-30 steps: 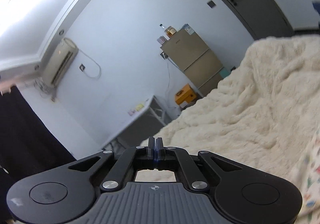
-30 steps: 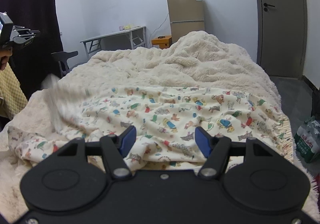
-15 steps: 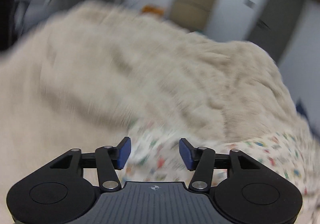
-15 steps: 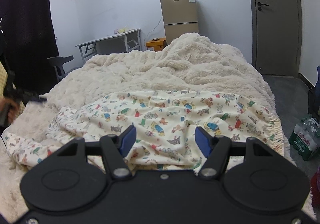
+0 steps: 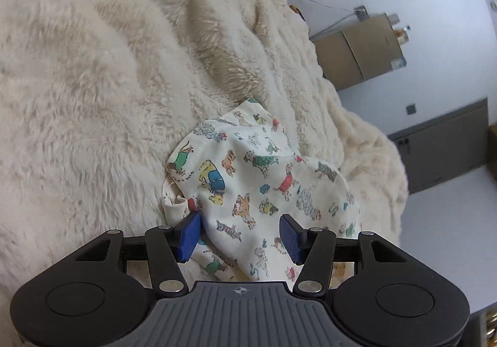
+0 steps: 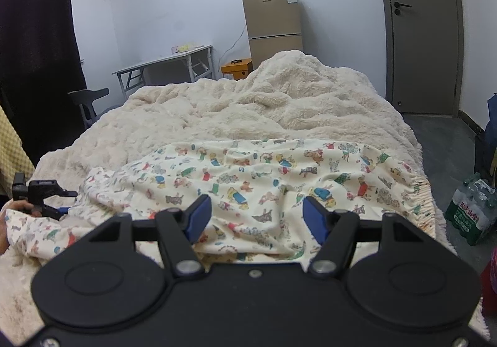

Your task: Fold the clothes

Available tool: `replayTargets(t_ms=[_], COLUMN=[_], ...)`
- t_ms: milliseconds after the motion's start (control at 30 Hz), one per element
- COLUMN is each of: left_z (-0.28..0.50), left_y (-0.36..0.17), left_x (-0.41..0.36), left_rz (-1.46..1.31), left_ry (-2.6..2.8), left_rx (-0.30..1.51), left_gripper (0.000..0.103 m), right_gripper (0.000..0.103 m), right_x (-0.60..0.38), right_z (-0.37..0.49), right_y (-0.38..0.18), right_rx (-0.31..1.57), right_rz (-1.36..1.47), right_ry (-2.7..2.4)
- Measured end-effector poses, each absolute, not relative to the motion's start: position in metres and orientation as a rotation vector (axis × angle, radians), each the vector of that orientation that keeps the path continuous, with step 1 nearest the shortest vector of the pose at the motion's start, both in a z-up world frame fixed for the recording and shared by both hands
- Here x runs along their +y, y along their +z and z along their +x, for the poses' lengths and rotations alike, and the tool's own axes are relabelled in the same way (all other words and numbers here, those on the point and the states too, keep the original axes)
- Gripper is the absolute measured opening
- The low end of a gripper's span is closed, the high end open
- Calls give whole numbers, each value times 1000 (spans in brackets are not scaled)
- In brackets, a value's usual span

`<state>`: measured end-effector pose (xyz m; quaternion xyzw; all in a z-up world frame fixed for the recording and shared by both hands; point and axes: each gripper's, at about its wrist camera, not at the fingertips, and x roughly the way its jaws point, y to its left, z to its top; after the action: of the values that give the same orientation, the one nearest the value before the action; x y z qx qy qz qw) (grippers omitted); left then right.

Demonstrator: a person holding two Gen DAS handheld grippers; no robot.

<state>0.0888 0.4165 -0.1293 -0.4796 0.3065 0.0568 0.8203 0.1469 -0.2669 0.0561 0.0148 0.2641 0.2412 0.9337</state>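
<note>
One garment [image 6: 264, 179], cream with small animal prints, lies spread on the bed over one shaggy cream blanket [image 6: 248, 108]. It covers the near part of the bed, its gathered edge at the right side and a bunched end at the left.

There are two hand-held grippers. The right hand-held gripper [image 6: 257, 216] hovers over the near middle of the garment, its blue pads [image 6: 198, 216] spread apart with cloth lying below and between them but not pinched. The left hand-held gripper [image 5: 239, 235] is also spread; a raised fold of the garment's [image 5: 248, 179] left end sits between its pads [image 5: 189, 232], the left pad right against the cloth, the right pad clear of it.

The right wrist view alone shows the whole room: one fridge [image 6: 272, 27] with jars on top, one orange box [image 6: 236, 67] beside it, one folding table [image 6: 167, 64], one chair [image 6: 88, 101], one door [image 6: 422, 27], a dark curtain [image 6: 37, 46], and a pack of water bottles [image 6: 469, 207] on the floor at right. It also shows the left hand-held gripper [image 6: 62, 201] from outside, at the garment's left end, held in a hand [image 6: 18, 210].

The left wrist view alone shows the garment's hem seam and prints close up, with the fridge [image 5: 357, 52] tilted at the upper right.
</note>
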Motion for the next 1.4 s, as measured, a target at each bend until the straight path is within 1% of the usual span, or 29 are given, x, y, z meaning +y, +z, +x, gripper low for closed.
replayTargets(t_ms=[133,233,267,300,333,367,500,567,667,767,833,967,1000,1067,1167,1267,1300,1400], left_z=[76,76,79,83,90,96,102,87,59,55,70,116,124,135,121,104,99,84], left_y=[-136,-147,-150,-152,-150,-146,-93,-38,19,49,52,41,43,58,94,104,103,51], left_x=[413,417,420,423,426,429,433,434,434,431,429,434,437,439,434,430,429,440], left_rz=[-1012,-1078,-1115,-1142,-1142,-1135,-1029,-969,-952,-895,-858,-875,-888,-908,-898,-823,-801,-779], left_ry=[123,100,95,95,111,126,130,66,0,35,76,139,140,119,24,42,55,160], left_rx=[659,626,602,582,574,563,454,294,137,151,207,324,328,297,173,169,177,290], left_gripper=[50,49,46,25,2,1,0,0,0,0,0,0,0,0,0,0,0,0], right_gripper=[63,63,63,63,63,63,63,63,63,63,63,63,63,63,63,63,63,63], right_x=[-273,-275,-275,-275,-274,-273,-272,-273,-274,-273,-272,-271,-271,-273,-278,-283,-284,-284], right_z=[146,147,148,149,149,150,150,150,149,151,151,153,153,153,152,152,153,156], right_y=[60,60,59,58,57,56,55,56,58,56,55,55,56,58,61,64,64,63], right_rx=[527,524,528,532,534,537,540,535,528,533,536,536,534,530,519,509,508,513], right_rz=[46,57,59,59,57,53,49,51,59,60,60,58,59,61,72,83,85,82], right_ry=[488,489,489,488,488,487,484,483,483,486,489,492,492,487,478,476,478,480])
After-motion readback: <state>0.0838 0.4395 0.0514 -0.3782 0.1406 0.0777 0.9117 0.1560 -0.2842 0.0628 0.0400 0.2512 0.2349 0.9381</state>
